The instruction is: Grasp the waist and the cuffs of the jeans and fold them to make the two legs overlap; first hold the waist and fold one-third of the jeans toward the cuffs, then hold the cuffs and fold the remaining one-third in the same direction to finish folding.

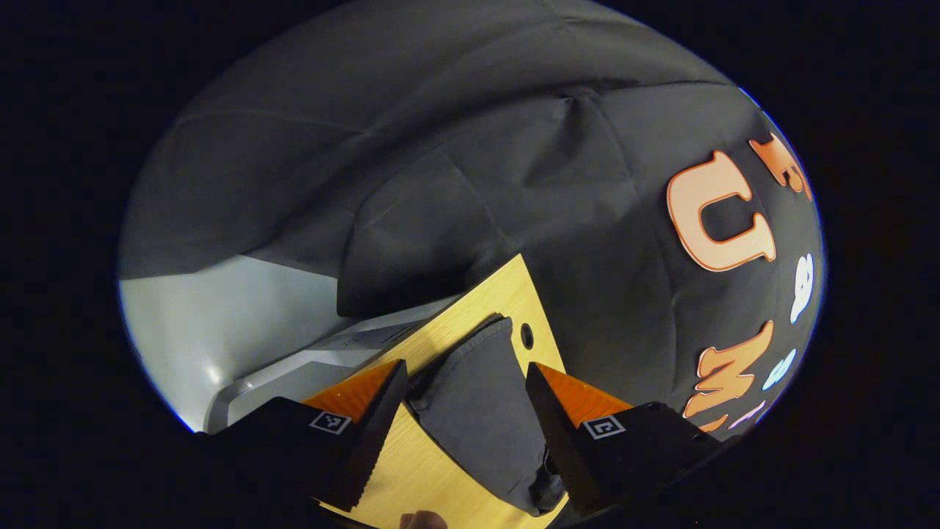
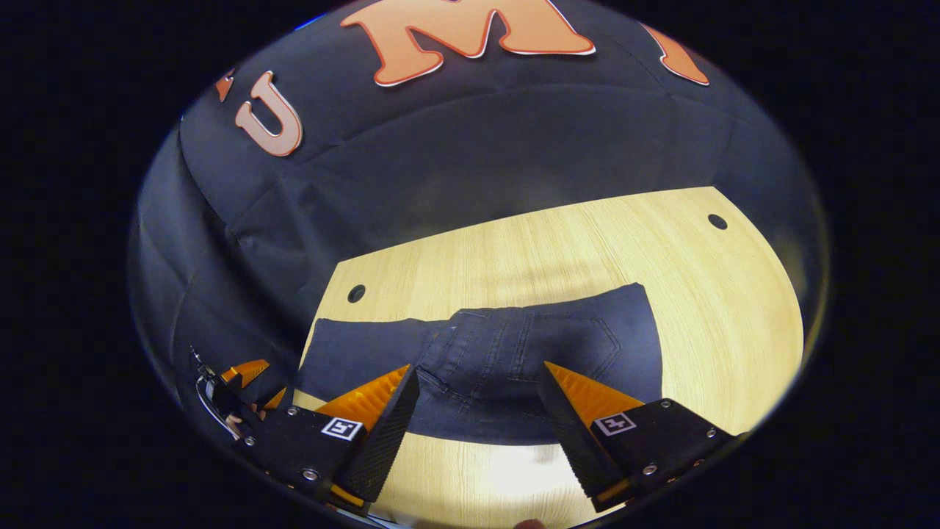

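The dark jeans (image 2: 514, 345) lie flat on the light wooden table (image 2: 558, 242), the back-pocket waist part to the right and a leg stretching left. My right gripper (image 2: 480, 368) hovers open just in front of the waist part, its fingers apart and holding nothing. In the left gripper view the jeans (image 1: 477, 419) run as a narrow folded strip along the table (image 1: 455, 316). My left gripper (image 1: 465, 366) stands open over that strip, one finger on each side, apart from the cloth. The left gripper (image 2: 246, 382) also shows at the table's left end.
Round holes mark the table's corners (image 2: 356, 293) (image 2: 717, 221) (image 1: 526, 336). The black booth cloth hangs close behind the table. Pale floor (image 1: 220, 316) and a metal frame part (image 1: 308, 360) lie beyond the table's edge. A fingertip (image 1: 422, 520) shows at the bottom.
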